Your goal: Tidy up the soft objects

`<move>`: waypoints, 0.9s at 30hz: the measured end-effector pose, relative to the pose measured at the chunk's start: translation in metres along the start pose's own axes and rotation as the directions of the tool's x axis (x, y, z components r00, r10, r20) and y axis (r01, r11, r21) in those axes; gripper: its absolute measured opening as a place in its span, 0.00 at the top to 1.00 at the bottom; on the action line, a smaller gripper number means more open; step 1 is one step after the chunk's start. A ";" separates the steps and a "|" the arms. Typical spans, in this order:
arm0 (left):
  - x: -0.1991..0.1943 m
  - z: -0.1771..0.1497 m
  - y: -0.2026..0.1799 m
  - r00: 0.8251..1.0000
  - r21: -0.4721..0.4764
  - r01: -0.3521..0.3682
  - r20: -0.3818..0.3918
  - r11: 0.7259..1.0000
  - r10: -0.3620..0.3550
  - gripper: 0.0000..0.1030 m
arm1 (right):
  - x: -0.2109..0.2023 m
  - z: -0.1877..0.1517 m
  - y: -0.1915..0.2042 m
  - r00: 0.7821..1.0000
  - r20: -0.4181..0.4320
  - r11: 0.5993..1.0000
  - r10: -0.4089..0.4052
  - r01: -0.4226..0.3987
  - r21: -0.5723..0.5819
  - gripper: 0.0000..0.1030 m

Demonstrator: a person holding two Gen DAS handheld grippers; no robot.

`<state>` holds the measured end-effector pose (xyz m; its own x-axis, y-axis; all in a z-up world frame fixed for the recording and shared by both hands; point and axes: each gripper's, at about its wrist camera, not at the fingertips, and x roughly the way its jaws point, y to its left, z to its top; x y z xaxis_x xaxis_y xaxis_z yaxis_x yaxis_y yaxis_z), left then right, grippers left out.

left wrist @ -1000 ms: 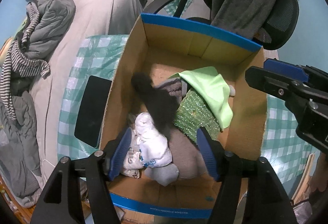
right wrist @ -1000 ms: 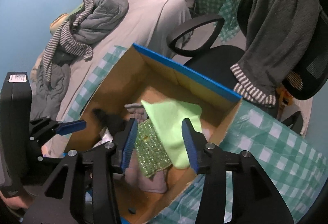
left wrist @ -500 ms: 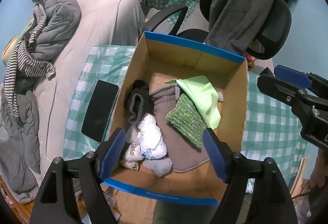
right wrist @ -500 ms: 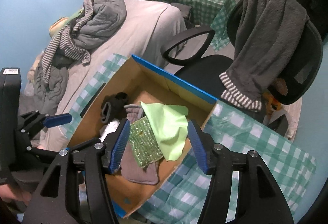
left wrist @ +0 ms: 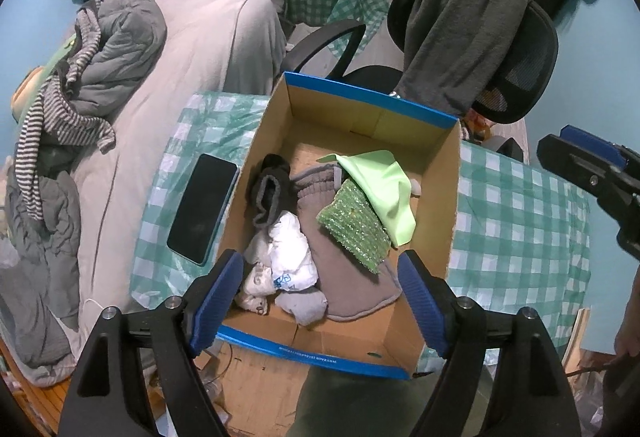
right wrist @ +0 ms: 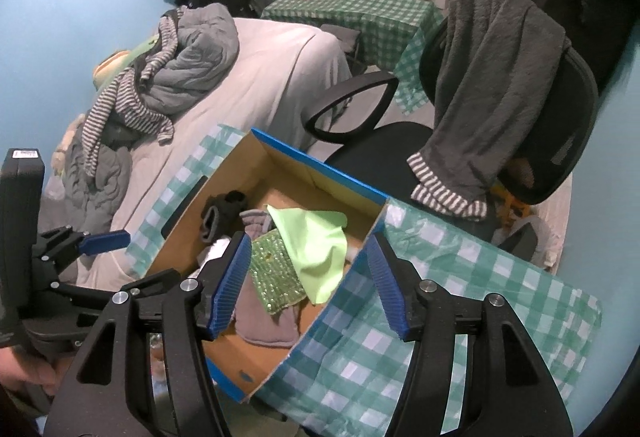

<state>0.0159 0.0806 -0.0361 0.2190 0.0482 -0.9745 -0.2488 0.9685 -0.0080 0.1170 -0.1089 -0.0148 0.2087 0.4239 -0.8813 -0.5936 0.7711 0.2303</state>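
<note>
Two tools over the cardboard box [left wrist: 440, 177], left tool [left wrist: 320, 301] just spread wide and empty, right tool [right wrist: 308, 277] half-open and empty; soft objects [left wrist: 320, 221] lie inside the box, drop-off looks finished, next fetch needs another item

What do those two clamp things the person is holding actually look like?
Both look alike. The left gripper and right gripper each have two black angular plastic arms with silver screw heads, ending in blue ribbed pads on the jaws. Seen from the right wrist camera, the left one has a tall black body with a small white label on top.
</note>
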 end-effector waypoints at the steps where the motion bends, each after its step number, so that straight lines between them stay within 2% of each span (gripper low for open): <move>1: -0.003 -0.001 -0.002 1.000 0.007 -0.012 0.012 1.000 0.012 0.13 | -0.002 0.000 -0.001 1.000 0.001 1.000 -0.001 0.001 0.001 0.42; 14: -0.029 -0.008 -0.014 0.998 0.014 0.018 0.056 1.000 -0.019 0.13 | -0.028 -0.013 -0.014 0.999 0.020 0.998 -0.049 0.048 0.041 0.42; 27: -0.039 -0.013 -0.036 0.998 0.028 0.005 0.068 1.000 -0.007 0.13 | -0.041 -0.020 -0.025 0.997 0.035 0.995 -0.067 0.064 0.074 0.41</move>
<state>0.0041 0.0410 -0.0011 0.2842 0.0577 -0.9570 -0.2211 0.9752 -0.0068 0.1080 -0.1549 0.0076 0.2746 0.3878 -0.8799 -0.5201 0.8296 0.2033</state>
